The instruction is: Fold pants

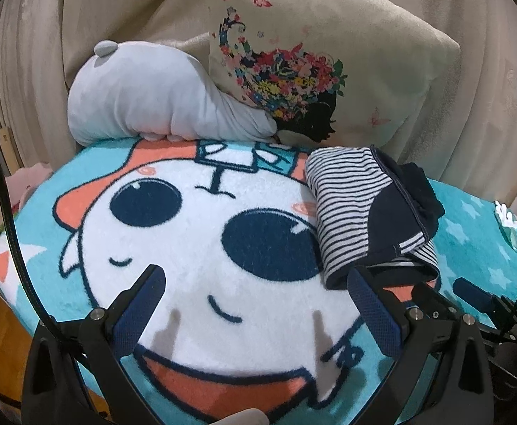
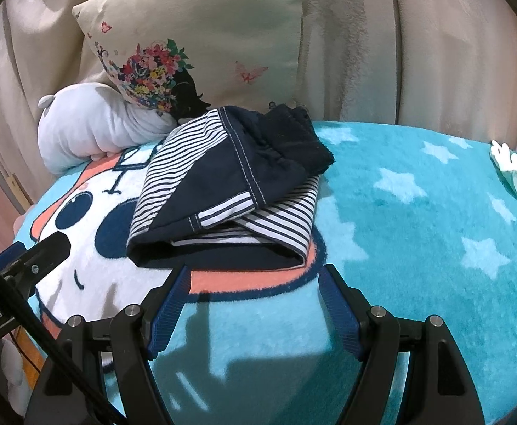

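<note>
On blanket (image 2: 418, 248), pants (image 2: 230, 191) folded, navy-and-striped

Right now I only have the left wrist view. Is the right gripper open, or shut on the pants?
Observer: The right gripper is open with nothing between its fingers. Its tips are at the near edge of the pants.
Operator: Is the fold tidy on that side?
Observer: The near edge shows stacked layers, navy at the bottom. The waistband is bunched at the far end.
Operator: Is my left gripper clear of them?
Observer: Yes. In the right wrist view, one finger of the left gripper sits left of the pants, with blanket between them.
</note>
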Motion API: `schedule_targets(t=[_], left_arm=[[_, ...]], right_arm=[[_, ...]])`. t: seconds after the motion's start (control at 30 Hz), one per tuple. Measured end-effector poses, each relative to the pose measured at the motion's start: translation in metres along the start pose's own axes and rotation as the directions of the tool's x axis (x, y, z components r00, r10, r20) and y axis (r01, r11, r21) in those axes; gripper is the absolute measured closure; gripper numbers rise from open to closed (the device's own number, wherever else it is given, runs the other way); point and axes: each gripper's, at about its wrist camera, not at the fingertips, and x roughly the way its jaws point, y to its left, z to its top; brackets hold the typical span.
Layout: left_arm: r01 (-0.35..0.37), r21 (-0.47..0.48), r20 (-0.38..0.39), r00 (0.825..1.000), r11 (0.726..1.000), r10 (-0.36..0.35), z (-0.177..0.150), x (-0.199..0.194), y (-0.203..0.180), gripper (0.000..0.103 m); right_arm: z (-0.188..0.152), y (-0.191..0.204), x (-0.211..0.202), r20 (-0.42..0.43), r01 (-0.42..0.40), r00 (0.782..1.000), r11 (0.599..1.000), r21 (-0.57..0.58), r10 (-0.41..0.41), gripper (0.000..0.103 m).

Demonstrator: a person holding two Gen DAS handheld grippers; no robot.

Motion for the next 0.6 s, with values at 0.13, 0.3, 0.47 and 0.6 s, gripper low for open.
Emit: schedule_targets(t=[0.13,0.3,0.47,0.6], left_arm=[[0.007,-0.009,0.007,1.0,1.0,-0.007,-0.001,-0.003,0.003,0.001],[0.02,-0.021,0.005,1.0,1.0,-0.02,0.001,-0.003,0.007,0.001],[0.042,-0.023,0.001,0.999,0.999,-0.042,-0.001,-0.002,0.009,0.001],[0.063,-0.034,0.0,0.998,0.997,-0.063,-0.003,-0.002,0.013,0.001]], right_arm=[[0.0,0.004,-0.002,0.004,0.005,1.0,1.0,-0.01,-0.005,0.025],[0.001,0.011,-0.007,0.027,0.045,0.999,0.998,-0.042,-0.044,0.025],[0.002,0.02,-0.008,0.021,0.056,0.998,0.996,-0.071,-0.055,0.025],[0.001,0.026,-0.006,0.01,0.059,0.998,0.995,-0.085,-0.058,0.025]])
